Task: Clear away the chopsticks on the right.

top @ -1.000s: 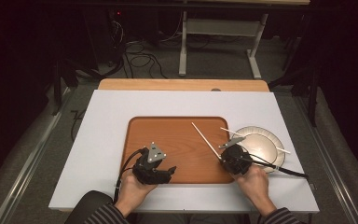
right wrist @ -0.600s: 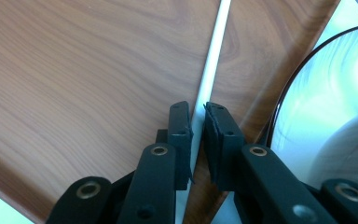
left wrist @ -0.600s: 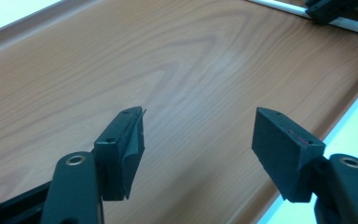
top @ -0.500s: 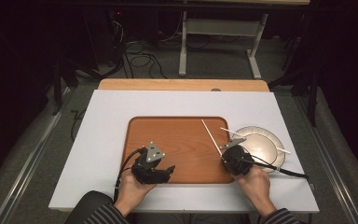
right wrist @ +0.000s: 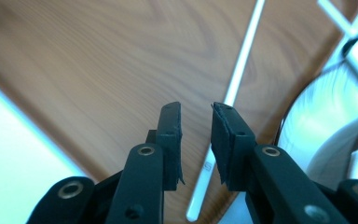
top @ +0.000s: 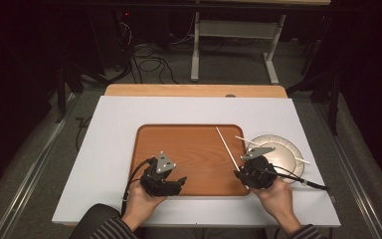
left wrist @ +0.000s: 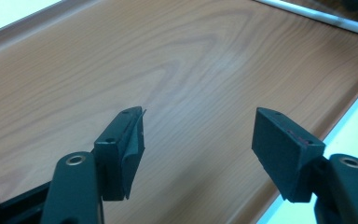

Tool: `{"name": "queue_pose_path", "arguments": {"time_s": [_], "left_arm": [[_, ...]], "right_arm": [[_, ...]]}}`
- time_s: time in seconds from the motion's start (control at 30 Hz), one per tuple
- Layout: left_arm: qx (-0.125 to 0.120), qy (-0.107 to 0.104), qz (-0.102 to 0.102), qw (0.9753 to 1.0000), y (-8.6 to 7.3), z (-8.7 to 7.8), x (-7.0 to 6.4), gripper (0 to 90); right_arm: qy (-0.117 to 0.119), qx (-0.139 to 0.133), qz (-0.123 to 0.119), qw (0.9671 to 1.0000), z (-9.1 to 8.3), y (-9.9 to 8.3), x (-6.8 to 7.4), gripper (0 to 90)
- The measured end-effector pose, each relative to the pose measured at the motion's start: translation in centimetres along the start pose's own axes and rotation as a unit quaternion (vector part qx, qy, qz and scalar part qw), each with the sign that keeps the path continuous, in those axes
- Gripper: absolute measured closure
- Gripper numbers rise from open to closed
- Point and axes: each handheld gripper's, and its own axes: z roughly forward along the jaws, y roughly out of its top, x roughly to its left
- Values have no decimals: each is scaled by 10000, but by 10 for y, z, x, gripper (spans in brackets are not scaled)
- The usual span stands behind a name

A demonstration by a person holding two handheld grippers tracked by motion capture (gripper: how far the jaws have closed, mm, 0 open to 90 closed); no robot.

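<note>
The white stick (right wrist: 242,70) lies loose on the wooden tray (top: 179,144), under the right tool (right wrist: 196,122), its jaws narrowly parted and gripping nothing; the left tool (left wrist: 198,135) stands wide open, idle; further sticks (top: 246,141) remain on the plate (top: 283,149)

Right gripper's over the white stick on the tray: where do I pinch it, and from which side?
Pinch the white stick near its close end, from straight above. It lies flat on the wooden tray, so only its two long sides offer grip. The right gripper probably needs shifting to straddle it.
</note>
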Motion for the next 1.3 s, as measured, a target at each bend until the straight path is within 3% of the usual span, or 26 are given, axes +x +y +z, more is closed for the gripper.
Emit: {"name": "queue_pose_path", "arguments": {"time_s": [0.07, 0.2, 0.33, 0.4, 0.47, 0.5, 0.97, 1.2, 1.3], "left_arm": [[4, -5, -30, 10000, 0, 1, 1, 345], [-1, 1, -2, 10000, 0, 0, -1, 345], [-8, 8, -34, 10000, 1, 1, 0, 344], [-15, -2, -53, 10000, 1, 1, 0, 344], [0, 3, -51, 10000, 2, 2, 0, 343], [2, 10, -37, 10000, 2, 2, 0, 342], [20, 34, -89, 10000, 3, 5, 2, 342], [36, 33, -94, 9999, 3, 5, 2, 342], [56, 34, -87, 9999, 3, 6, 3, 342]], "right_arm": [[172, -290, -35, 9994, -14, 3, -5, 747], [139, -519, -107, 9985, -29, 3, -14, 747], [-25, -667, -142, 9977, -49, 2, -31, 749], [-214, -709, -60, 9972, -65, 0, -49, 757], [-238, -706, -39, 9972, -68, 0, -53, 759], [-316, -723, 37, 9969, -76, -1, -64, 764], [-553, -593, 232, 9964, -91, -11, -110, 773], [-633, -477, 194, 9967, -94, -14, -124, 773], [-685, -361, 320, 9965, -90, -19, -135, 773]]}}
